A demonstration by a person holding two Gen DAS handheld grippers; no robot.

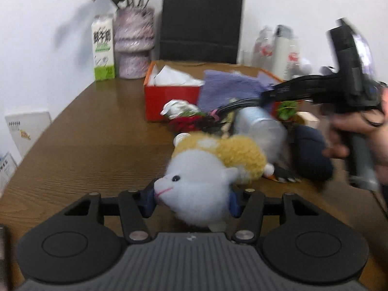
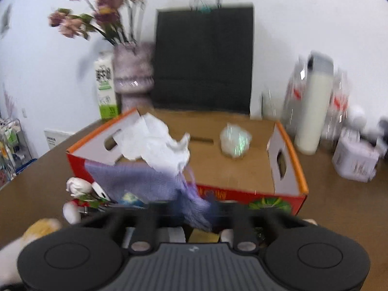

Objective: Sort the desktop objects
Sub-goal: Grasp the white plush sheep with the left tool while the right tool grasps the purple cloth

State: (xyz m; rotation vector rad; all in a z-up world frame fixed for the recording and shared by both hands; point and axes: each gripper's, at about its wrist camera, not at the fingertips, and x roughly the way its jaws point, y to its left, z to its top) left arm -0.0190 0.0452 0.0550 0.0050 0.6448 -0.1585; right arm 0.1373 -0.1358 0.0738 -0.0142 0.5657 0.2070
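Plush toy [image 1: 201, 181], white and yellow, lies on the brown wood-grain bench [image 1: 84, 133], between the blue pads of the left gripper [image 1: 192, 200], which press its head. Right gripper [image 2: 194, 214] is fully closed, pinching the purple cloth [image 2: 145, 179] that drapes over the orange cardboard box [image 2: 291, 160]. A white wall, black bag [image 2: 203, 55] and vase [image 2: 133, 72] stand behind.

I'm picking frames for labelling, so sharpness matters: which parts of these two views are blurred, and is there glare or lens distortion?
Left wrist view: the plush toy is fairly sharp, while the right tongs crossing the frame are motion-smeared. Right wrist view: blurred nearly throughout, the purple cloth streaked. Both views: fisheye bending and dark corners; faint sheen on the wooden table.
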